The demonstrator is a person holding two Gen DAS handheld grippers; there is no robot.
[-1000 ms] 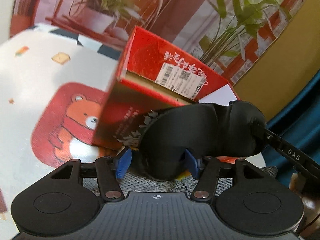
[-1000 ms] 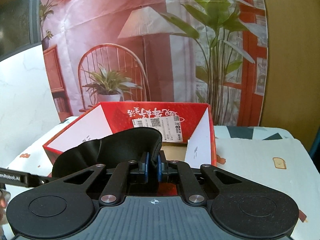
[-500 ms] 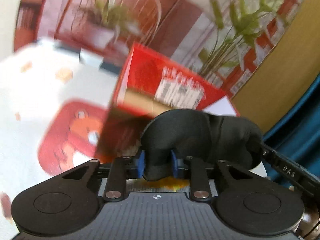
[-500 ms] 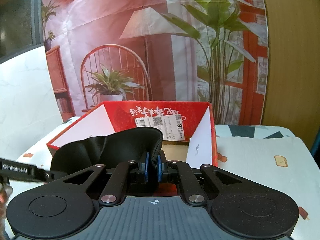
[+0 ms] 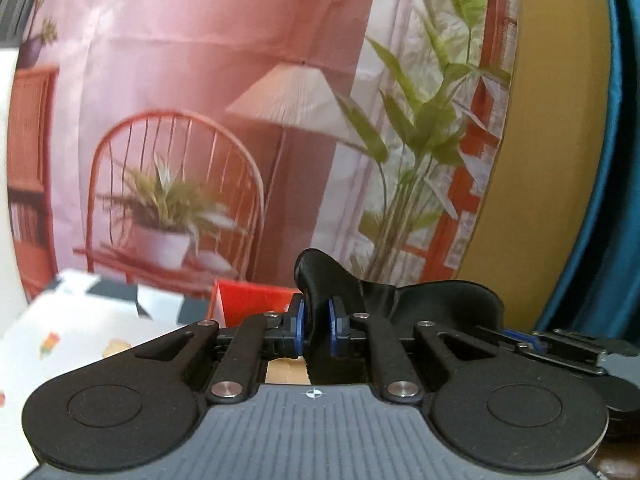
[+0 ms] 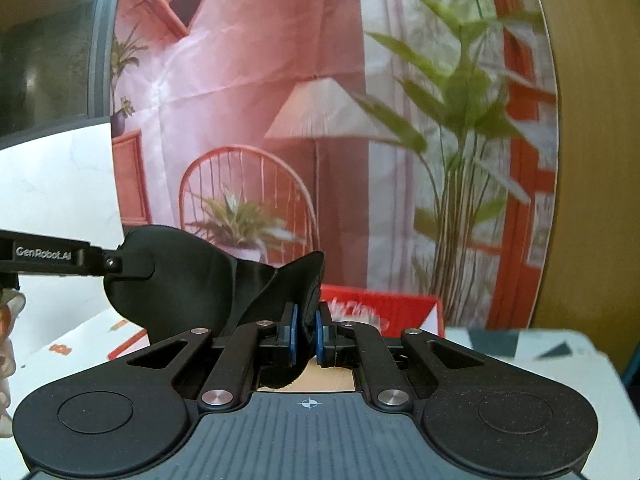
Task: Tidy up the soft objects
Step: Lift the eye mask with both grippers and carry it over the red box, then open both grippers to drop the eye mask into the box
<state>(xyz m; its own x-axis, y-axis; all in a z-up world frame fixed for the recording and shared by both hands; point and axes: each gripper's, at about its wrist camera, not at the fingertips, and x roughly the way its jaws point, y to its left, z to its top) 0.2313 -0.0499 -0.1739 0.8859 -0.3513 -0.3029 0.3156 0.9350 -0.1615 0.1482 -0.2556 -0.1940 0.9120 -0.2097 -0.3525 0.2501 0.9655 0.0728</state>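
Observation:
A black padded eye mask [image 5: 420, 300] is held between both grippers, one end in each. My left gripper [image 5: 315, 326] is shut on its left end. My right gripper [image 6: 305, 336] is shut on its right end; the mask [image 6: 180, 276] bulges to the left there. Both hold it above the open red cardboard box [image 5: 256, 300], whose far wall shows just beyond the fingers in the right wrist view [image 6: 380, 308]. The other gripper shows at the edge of each view.
A white tablecloth with small prints [image 5: 80, 332] covers the table. A printed backdrop with chair, lamp and plants [image 5: 240, 120] stands behind the box. A yellow wall and blue curtain [image 5: 592, 200] are to the right.
My left gripper shut on the mask's end. Both grippers have lifted and tilted up, so the box has dropped low in both views.

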